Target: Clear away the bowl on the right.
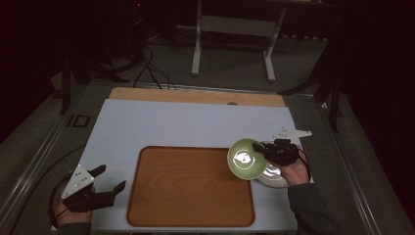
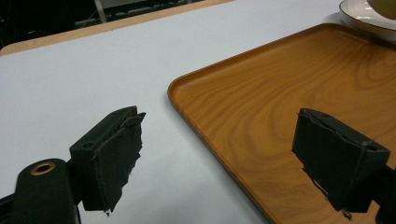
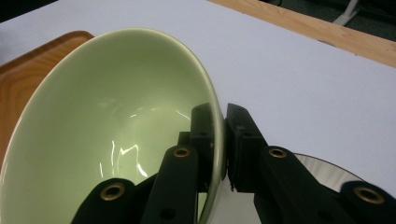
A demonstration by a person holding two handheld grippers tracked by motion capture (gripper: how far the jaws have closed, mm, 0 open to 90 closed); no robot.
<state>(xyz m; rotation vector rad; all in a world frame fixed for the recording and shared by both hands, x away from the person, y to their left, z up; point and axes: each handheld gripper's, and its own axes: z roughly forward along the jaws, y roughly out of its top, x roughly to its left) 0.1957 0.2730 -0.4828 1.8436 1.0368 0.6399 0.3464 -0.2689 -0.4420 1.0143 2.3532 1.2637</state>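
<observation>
A pale green bowl (image 1: 245, 158) hangs tilted above the right edge of the wooden tray (image 1: 186, 191), its inside facing the camera. My right gripper (image 1: 268, 152) is shut on the bowl's rim, one jaw inside and one outside, as the right gripper view shows on the green bowl (image 3: 107, 140) at the right gripper (image 3: 220, 122). Under it lies a white plate (image 1: 274, 176). My left gripper (image 1: 111, 180) rests open at the table's front left, beside the tray's left edge. The left gripper view has the left gripper (image 2: 219, 144) with jaws wide apart over the tray (image 2: 289, 93) corner, nothing between them.
A pale blue mat (image 1: 195, 122) covers the table, with a wooden strip (image 1: 195, 95) along its far edge. The white plate (image 2: 369, 16) sits just off the tray's right side. Beyond the table are a white stand (image 1: 235, 29) and floor cables (image 1: 151, 68).
</observation>
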